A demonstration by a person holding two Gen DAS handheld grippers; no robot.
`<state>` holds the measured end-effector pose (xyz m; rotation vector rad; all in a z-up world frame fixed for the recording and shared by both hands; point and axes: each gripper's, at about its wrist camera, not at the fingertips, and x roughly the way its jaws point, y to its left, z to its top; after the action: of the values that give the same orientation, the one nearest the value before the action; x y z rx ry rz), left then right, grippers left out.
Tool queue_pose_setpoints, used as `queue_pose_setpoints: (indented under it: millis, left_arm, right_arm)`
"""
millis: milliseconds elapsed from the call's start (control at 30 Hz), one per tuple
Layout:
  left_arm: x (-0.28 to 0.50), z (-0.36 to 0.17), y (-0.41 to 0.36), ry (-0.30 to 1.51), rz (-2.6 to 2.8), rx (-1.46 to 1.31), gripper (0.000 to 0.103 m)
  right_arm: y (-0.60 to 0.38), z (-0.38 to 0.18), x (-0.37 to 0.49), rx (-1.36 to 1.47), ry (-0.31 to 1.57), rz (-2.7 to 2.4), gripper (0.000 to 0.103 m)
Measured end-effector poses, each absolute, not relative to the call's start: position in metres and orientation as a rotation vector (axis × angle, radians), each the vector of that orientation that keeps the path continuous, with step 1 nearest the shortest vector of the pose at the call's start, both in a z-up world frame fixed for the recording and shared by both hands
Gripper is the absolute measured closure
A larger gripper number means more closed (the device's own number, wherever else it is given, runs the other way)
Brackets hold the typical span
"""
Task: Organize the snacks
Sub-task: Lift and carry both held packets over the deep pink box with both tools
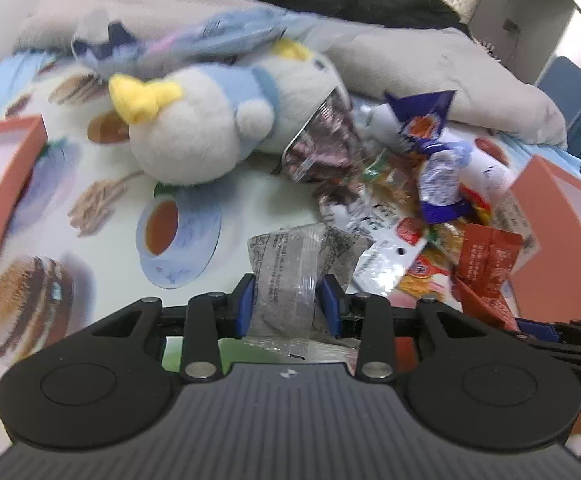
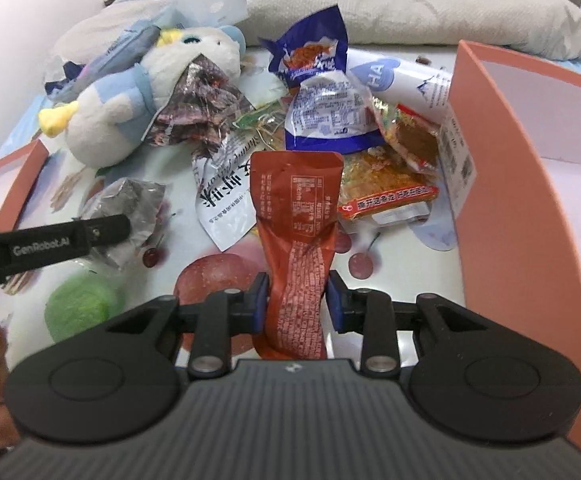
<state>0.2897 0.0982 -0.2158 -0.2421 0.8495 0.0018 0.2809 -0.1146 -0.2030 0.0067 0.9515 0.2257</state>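
Note:
My left gripper (image 1: 288, 306) is shut on a clear packet with a dark snack inside (image 1: 286, 280), held just above the printed cloth. My right gripper (image 2: 298, 300) is shut on a red-brown snack pouch (image 2: 296, 216), which stands up between the jaws. A pile of snacks lies ahead: a blue and white bag (image 2: 322, 108), a dark foil bag (image 2: 198, 108), a white shrimp-flavour pack (image 2: 222, 204) and an orange pack (image 2: 386, 184). The left gripper's arm (image 2: 50, 242) shows at the left in the right wrist view, with its clear packet (image 2: 126, 208).
A pink box stands at the right (image 2: 502, 184) and another at the left (image 1: 6, 168). A white and blue plush toy (image 1: 206, 128) lies behind the pile. A white tube (image 2: 406, 80) lies by the right box. Grey pillows (image 1: 430, 64) are at the back.

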Motion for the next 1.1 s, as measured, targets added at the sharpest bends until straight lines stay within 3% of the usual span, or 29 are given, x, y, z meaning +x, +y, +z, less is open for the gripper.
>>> queue_pose_setpoints:
  millis: [633, 1100]
  left_arm:
    - [0.189, -0.154, 0.054, 0.806, -0.066, -0.311, 0.063]
    - [0.174, -0.141, 0.038, 0.822, -0.103, -0.274, 0.067]
  right_arm:
    - [-0.147, -0.145, 0.197, 0.034, 0.853, 0.209, 0.069]
    - [-0.171, -0.137, 0.170, 0.065, 0.825, 0.192, 0.069]
